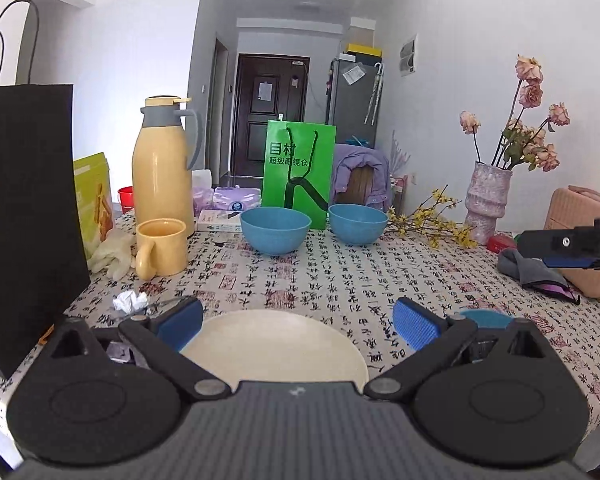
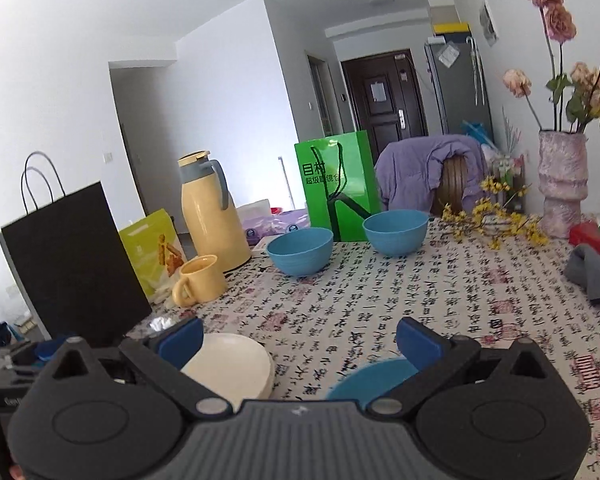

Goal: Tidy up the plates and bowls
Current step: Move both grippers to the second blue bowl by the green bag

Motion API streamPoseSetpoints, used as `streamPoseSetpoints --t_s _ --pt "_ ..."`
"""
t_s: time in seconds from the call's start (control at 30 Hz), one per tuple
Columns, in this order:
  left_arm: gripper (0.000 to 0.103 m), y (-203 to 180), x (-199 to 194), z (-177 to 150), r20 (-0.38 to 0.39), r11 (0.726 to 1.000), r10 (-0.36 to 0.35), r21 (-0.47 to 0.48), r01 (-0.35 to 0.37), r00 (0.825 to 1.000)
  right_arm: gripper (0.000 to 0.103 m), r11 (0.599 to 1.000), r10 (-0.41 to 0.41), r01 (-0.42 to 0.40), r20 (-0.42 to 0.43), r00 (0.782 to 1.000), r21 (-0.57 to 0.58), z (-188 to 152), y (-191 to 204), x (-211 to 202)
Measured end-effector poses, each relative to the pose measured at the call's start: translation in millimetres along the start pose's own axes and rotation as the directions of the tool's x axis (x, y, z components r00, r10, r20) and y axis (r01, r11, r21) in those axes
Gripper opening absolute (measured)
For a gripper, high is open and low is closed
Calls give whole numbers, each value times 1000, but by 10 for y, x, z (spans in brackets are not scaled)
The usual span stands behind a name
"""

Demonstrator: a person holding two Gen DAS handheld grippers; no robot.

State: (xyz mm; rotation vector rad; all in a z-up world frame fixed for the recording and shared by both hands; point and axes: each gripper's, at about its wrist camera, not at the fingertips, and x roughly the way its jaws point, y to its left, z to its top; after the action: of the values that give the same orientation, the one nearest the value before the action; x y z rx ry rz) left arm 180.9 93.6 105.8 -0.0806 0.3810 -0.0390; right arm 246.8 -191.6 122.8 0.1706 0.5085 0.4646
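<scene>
Calligraphy tablecloth [image 1: 340, 276], cream plate [image 1: 276, 344] below open left gripper [image 1: 298, 322]

My two handheld grippers, seen from their own wrist cameras.

On my left gripper [image 1: 298, 326] and right gripper [image 2: 300, 342] alike: black matte arms with triangular cut-outs, round silver pivot pins, embossed circles on rounded housings, a ribbed grey centre plate bearing a small white mark, and blue pads [image 1: 414, 326] with a fine ribbed texture on each fingertip [image 2: 180, 340].
</scene>
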Motion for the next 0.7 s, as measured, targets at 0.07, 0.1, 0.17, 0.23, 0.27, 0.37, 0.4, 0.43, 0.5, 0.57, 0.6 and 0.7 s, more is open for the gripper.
streamPoseSetpoints --t_s 0.07,0.1,0.17,0.23,0.27,0.37,0.4,0.43,0.5,0.57,0.6,0.7 --pt "103 84 105 182 3 1000 -20 4 20 1000 103 998 40 -39 -19 999 52 240 -14 162" --pt "103 129 160 277 3 1000 -26 0 26 1000 103 996 56 -54 -28 998 70 352 -14 241" --pt "103 220 289 466 -14 998 -53 -17 53 999 103 991 89 -84 -42 995 107 587 -4 419" --pt "103 306 440 649 -43 996 -77 -42 75 996 103 986 107 -98 -59 993 138 790 7 585" --pt "103 343 506 717 -54 995 -84 -52 81 995 103 984 117 -106 -74 990 143 914 24 696" --pt "103 443 750 937 -97 993 -100 -72 93 990 103 982 149 -130 -133 980 140 1202 112 998" --pt "103 481 856 1010 -111 993 -96 -74 88 989 103 979 167 -147 -147 975 138 1283 139 1091" --pt "103 512 949 1070 -126 994 -91 -78 82 988 103 978 177 -156 -156 972 136 1368 168 1191" --pt "103 590 1153 1192 -155 993 -96 -88 83 983 103 979 183 -163 -181 966 121 1490 216 1402" --pt "103 677 1413 1321 -182 993 -94 -84 80 979 103 979 171 -143 -210 963 145 1622 196 1688" --pt "103 719 1549 1384 -194 994 -81 -83 65 978 103 977 169 -133 -232 958 166 1672 161 1827" --pt "103 877 1966 1539 -245 991 -74 -127 44 967 103 967 156 -88 -282 947 239 1789 6 2279"
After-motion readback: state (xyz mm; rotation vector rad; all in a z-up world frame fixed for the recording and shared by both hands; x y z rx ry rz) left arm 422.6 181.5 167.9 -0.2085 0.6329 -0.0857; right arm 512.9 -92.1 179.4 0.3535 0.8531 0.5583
